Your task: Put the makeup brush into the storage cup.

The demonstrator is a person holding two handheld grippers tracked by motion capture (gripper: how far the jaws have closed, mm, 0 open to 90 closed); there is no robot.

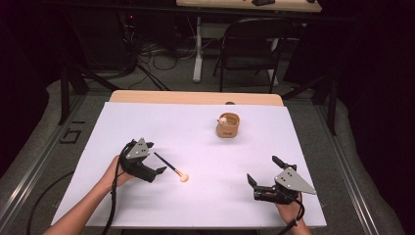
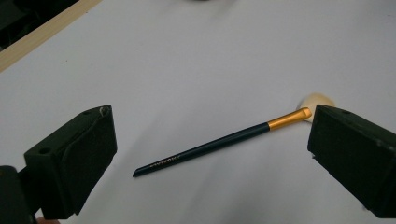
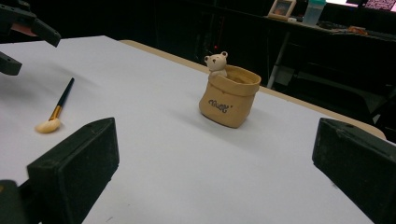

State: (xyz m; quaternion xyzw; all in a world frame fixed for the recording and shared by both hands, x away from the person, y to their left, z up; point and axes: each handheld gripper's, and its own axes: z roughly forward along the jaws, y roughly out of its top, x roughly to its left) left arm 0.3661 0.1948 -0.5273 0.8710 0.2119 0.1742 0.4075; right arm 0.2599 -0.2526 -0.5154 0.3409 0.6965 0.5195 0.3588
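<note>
My left gripper [image 1: 152, 157], jaws released, hovered w/ makeup brush [image 2: 219, 143] between them, untouched; right gripper [image 1: 264, 171] likewise released, facing bear pot [image 3: 229, 95].

In the high view, the brush [image 1: 170, 167] lies on the bench [image 1: 195, 205] at lower left of centre, handle toward the upper left, bristle end toward the lower right. The left gripper [image 1: 152, 157] sits just left of it, fingers either side of the handle. The bear-topped pot [image 1: 228, 125] stands upper right of the brush, near the bench's far edge. The right gripper [image 1: 264, 171] rests at lower right, well apart from both.
</note>
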